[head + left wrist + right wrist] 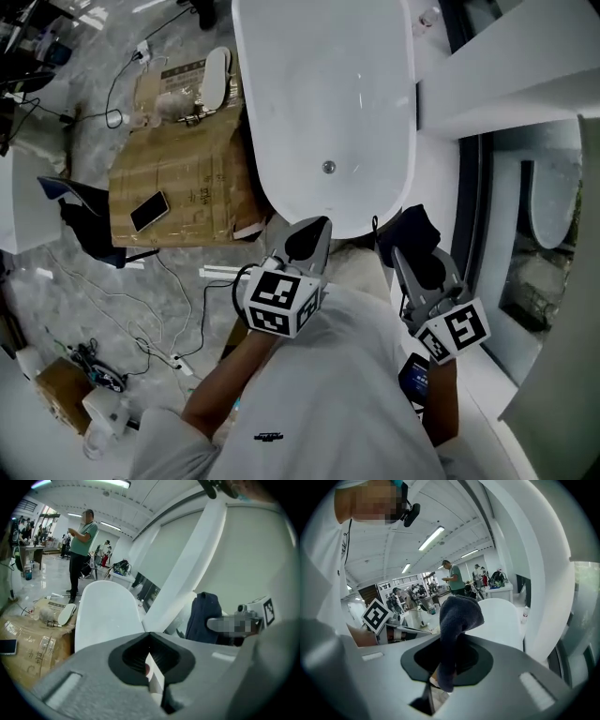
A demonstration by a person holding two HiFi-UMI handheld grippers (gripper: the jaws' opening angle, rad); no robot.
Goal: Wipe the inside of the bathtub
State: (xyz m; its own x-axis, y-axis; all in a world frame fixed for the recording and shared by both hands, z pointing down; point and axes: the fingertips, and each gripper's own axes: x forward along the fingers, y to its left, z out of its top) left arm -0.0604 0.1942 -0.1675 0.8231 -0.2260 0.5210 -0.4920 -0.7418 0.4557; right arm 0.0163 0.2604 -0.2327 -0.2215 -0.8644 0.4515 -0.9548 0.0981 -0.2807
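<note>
Navy cloth (458, 616) is pinched in your right gripper (414, 251). Its jaws are closed on the lower part of the cloth, and the bunched top stands up above them. Your left gripper (314, 232) has its jaws brought together with nothing between them. Both grippers sit at the near end of the white bathtub (328, 94). The cloth is just beside the rim, outside the basin. The drain (328, 167) lies on the tub floor beyond your left gripper. Cardboard (187, 169) with a phone (149, 210) on it lies left of the tub.
</note>
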